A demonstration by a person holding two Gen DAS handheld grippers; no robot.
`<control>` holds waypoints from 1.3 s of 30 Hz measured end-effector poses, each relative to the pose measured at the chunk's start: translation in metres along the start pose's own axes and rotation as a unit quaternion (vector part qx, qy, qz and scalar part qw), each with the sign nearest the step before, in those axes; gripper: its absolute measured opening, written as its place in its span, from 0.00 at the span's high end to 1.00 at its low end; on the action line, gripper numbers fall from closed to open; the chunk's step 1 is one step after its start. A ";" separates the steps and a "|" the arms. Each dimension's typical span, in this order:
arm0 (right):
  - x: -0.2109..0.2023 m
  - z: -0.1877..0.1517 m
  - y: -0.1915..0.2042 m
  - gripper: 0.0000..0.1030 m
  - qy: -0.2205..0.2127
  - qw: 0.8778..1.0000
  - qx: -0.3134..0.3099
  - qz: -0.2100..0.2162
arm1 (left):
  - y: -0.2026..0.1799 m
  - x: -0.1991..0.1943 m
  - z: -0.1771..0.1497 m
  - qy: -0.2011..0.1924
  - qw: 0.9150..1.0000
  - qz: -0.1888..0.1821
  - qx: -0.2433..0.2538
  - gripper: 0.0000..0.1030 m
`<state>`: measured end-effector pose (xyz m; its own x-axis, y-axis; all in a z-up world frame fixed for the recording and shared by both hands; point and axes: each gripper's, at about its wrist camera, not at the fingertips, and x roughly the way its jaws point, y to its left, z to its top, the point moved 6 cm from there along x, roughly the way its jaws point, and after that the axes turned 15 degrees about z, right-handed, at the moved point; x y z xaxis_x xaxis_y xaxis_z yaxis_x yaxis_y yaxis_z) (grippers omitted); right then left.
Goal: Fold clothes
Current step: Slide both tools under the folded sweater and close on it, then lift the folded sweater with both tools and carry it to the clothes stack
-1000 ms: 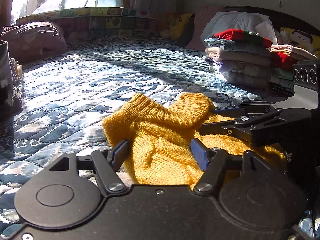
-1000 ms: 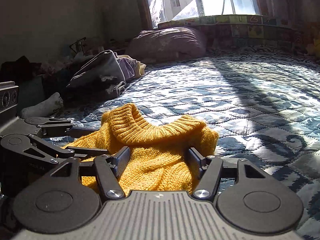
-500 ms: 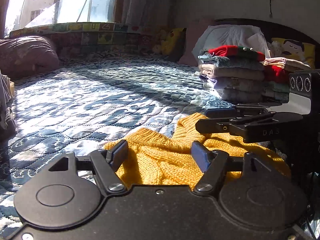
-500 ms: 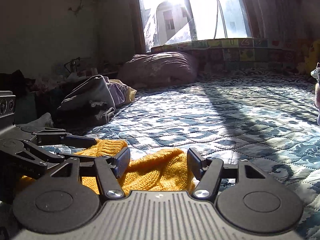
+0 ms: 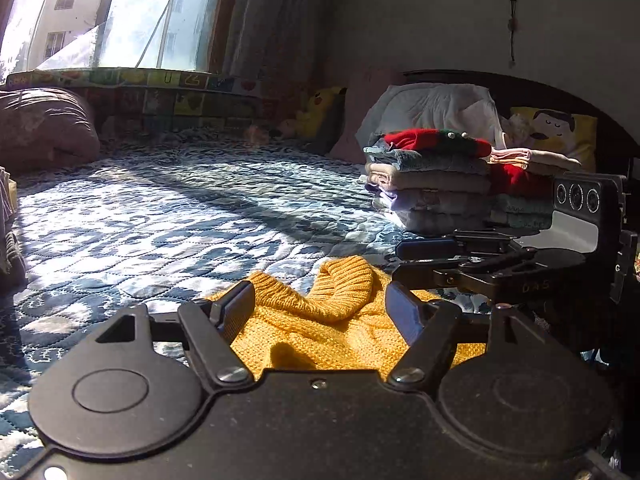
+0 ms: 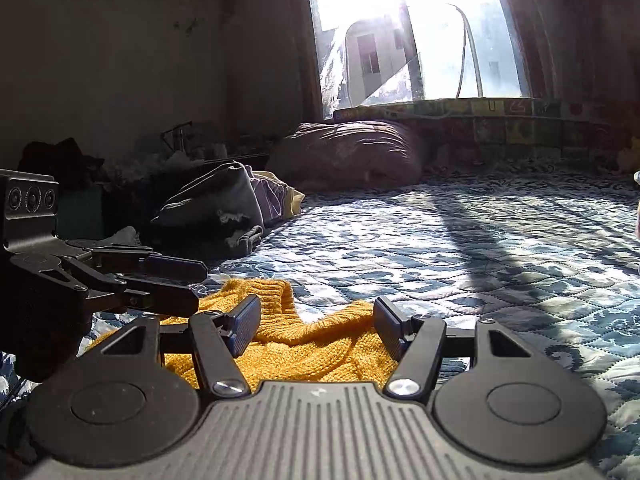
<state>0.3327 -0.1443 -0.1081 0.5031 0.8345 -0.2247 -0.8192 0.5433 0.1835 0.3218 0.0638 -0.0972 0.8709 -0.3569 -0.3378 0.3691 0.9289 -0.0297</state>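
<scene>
A blue-and-white patterned quilt (image 5: 168, 216) covers the bed, striped with sunlight from the window (image 6: 404, 32). A mauve bundled duvet (image 6: 352, 152) lies below the sill, against a strip of colourful picture tiles (image 5: 132, 92). At the headboard end sit a white pillow (image 5: 436, 108) and a yellow cartoon-face cushion (image 5: 556, 128) — a yellow plush toy (image 5: 320, 108) nearby.

Near part of the yellow sweater (image 5: 320, 332) hidden beneath the left tool (image 5: 320, 304) body; likewise under the right tool (image 6: 316, 320) in the right wrist view. Folded stack (image 5: 432, 184) partly masked by the other tool's camera block. Window (image 6: 416, 32) overexposed, detail lost.
</scene>
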 end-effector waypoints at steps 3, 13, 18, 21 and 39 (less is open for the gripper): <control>0.006 -0.020 0.004 0.39 0.043 0.999 0.014 0.014 | -0.019 0.007 -0.020 0.037 0.998 -0.008 0.053 0.31; 0.013 -0.028 0.002 0.34 0.069 0.996 0.052 0.012 | -0.024 0.012 -0.038 0.051 0.996 0.011 0.071 0.23; -0.025 -0.027 -0.018 0.16 0.001 0.977 0.214 -0.022 | 0.007 -0.019 -0.017 0.035 0.994 0.057 -0.090 0.09; -0.031 -0.045 -0.033 0.15 -0.012 0.948 0.316 -0.042 | 0.026 -0.023 -0.022 0.068 0.972 0.096 -0.204 0.05; 0.026 -0.059 -0.039 0.29 0.002 0.917 0.399 0.014 | 0.027 0.022 -0.053 0.199 0.900 0.051 -0.384 0.15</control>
<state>0.3615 -0.1496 -0.1777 0.4830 0.8493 -0.2133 -0.3691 0.4184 0.8299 0.3338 0.0860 -0.1558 0.6453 -0.3449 -0.6816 -0.1718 0.8039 -0.5694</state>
